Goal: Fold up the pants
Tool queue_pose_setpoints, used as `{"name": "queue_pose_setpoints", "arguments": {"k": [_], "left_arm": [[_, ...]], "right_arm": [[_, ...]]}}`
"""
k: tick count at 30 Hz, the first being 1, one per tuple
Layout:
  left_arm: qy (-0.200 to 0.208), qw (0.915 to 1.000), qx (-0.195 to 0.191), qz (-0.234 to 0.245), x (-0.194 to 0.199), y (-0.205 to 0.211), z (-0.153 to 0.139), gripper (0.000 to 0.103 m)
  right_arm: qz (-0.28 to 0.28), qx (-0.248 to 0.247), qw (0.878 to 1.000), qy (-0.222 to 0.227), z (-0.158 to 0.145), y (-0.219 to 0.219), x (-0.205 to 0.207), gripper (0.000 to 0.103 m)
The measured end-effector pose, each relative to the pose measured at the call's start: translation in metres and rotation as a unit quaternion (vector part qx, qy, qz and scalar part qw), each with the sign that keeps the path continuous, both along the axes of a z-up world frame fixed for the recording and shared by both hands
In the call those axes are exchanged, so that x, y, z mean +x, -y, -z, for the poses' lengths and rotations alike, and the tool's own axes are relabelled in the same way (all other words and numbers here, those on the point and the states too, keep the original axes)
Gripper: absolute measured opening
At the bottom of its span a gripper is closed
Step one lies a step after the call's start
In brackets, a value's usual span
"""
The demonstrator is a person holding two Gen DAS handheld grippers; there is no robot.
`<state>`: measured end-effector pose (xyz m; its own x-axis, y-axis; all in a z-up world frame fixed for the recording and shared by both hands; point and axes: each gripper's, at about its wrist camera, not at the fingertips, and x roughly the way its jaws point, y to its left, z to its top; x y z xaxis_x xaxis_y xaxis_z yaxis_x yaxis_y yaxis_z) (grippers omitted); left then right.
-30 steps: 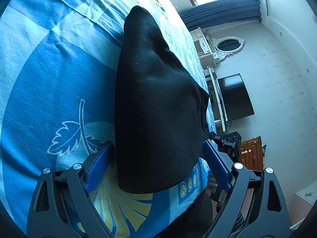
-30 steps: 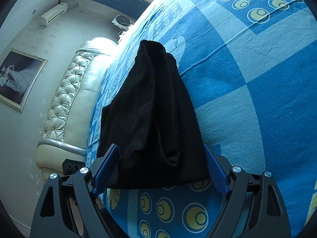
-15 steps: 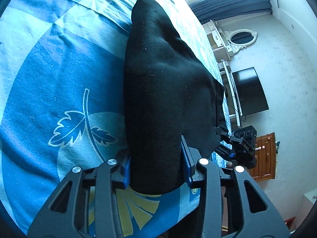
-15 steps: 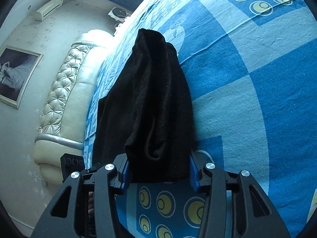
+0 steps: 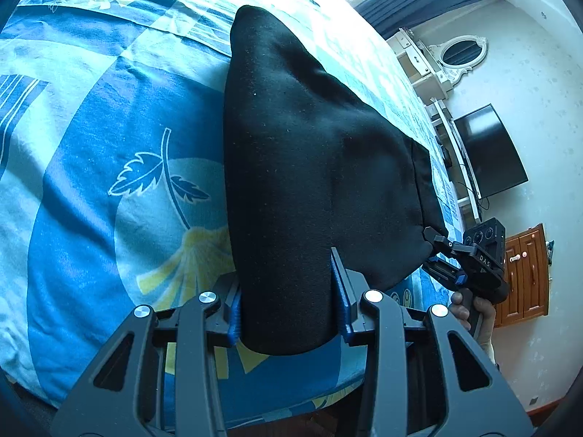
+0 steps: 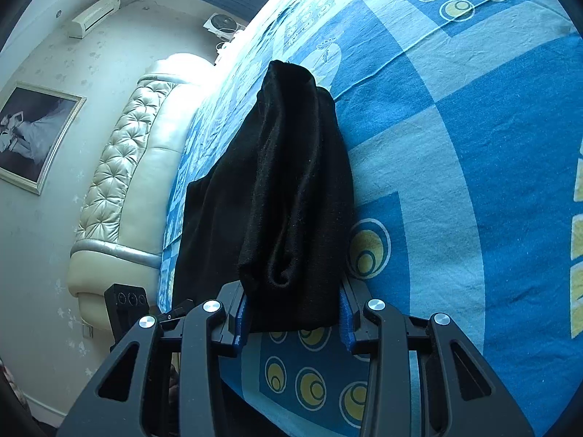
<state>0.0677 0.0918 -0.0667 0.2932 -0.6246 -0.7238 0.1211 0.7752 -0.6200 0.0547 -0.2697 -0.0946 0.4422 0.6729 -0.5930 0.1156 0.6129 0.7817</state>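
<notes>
1. We judged the black pants (image 5: 313, 167) to be soft, limp and light, a knit-looking cloth that would sag and bunch wherever it was not held, so the near edge, taken at two spread points, seemed the sensible place to grip.
2. The pants lay lengthwise on the blue patterned bedspread (image 5: 91, 138), their far end narrowing toward the window side and their near end at the bed's edge by us.
3. The left gripper (image 5: 288, 313) had its blue pads drawn in narrow against a fold of the near edge, cloth filling the gap between them.
4. The right gripper (image 6: 293, 318) was likewise pinched on a bunched fold of that edge, the fabric hanging in a soft roll just above its pads.
5. In the left wrist view the right gripper sat at the pants' other near corner, well apart from the left.
6. We thought the thick fold unlikely to slip.
</notes>
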Motion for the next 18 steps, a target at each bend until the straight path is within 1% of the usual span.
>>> {"name": "queue_pose_setpoints", "arguments": {"k": [3,10,16,18], "left_arm": [[0.002,1.0000,0.007,0.003,-0.004,0.000,-0.003,0.038],[-0.004,0.9999,0.009,0.004,-0.006,0.002,-0.004,0.038],[-0.002,0.9999,0.009,0.005,0.010,0.004,-0.004,0.038],[-0.001,1.0000,0.008,0.004,0.009,0.006,-0.003,0.038]], "right_arm": [[0.002,0.004,1.000,-0.003,0.000,-0.001,-0.008,0.039],[0.001,0.004,1.000,-0.009,-0.002,-0.001,-0.023,0.039],[0.006,0.006,1.000,-0.015,0.001,-0.005,-0.021,0.039],[0.007,0.006,1.000,-0.018,0.004,-0.004,-0.021,0.039]]}}
